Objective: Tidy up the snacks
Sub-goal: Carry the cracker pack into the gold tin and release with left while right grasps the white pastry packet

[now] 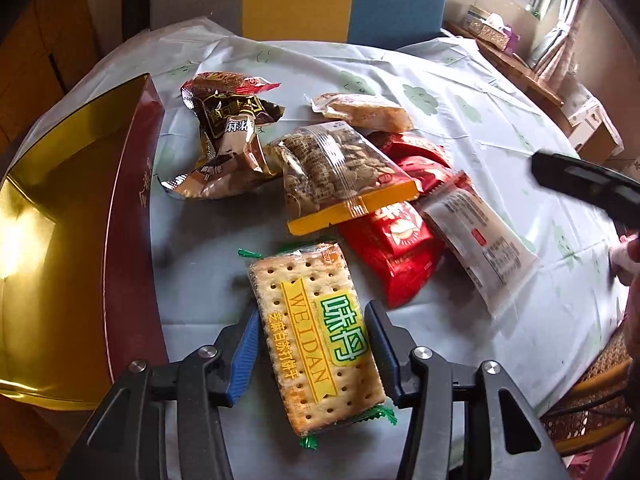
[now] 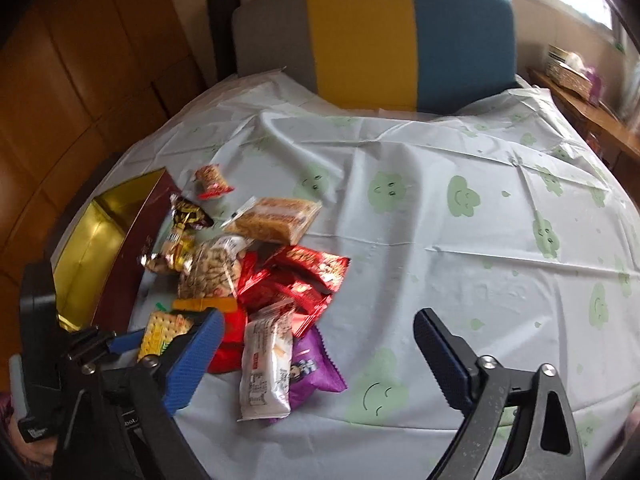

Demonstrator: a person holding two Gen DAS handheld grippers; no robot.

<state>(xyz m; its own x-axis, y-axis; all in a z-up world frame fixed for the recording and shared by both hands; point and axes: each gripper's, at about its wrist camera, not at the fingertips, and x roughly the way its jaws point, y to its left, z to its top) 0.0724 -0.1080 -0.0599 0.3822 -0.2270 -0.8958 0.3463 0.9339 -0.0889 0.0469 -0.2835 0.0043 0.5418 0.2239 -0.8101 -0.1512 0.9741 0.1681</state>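
My left gripper (image 1: 312, 336) is shut on a yellow cracker packet (image 1: 316, 332), its blue pads pressing both long sides just above the table. The packet also shows in the right wrist view (image 2: 162, 330), held by the left gripper (image 2: 120, 340). A pile of snacks lies beyond: a clear seed bag (image 1: 336, 168), red packets (image 1: 396, 248), a white packet (image 1: 480, 240), brown wrappers (image 1: 228, 136), a rice bar (image 1: 364, 110). A gold-lined dark red box (image 1: 60, 220) stands open at the left. My right gripper (image 2: 320, 344) is open and empty, over the cloth right of the pile.
The table wears a pale cloth with green smiley flowers (image 2: 460, 200). A grey, yellow and blue chair back (image 2: 372, 40) stands at the far edge. A purple packet (image 2: 316, 368) lies at the pile's near side. A wooden shelf (image 2: 580, 96) is at the right.
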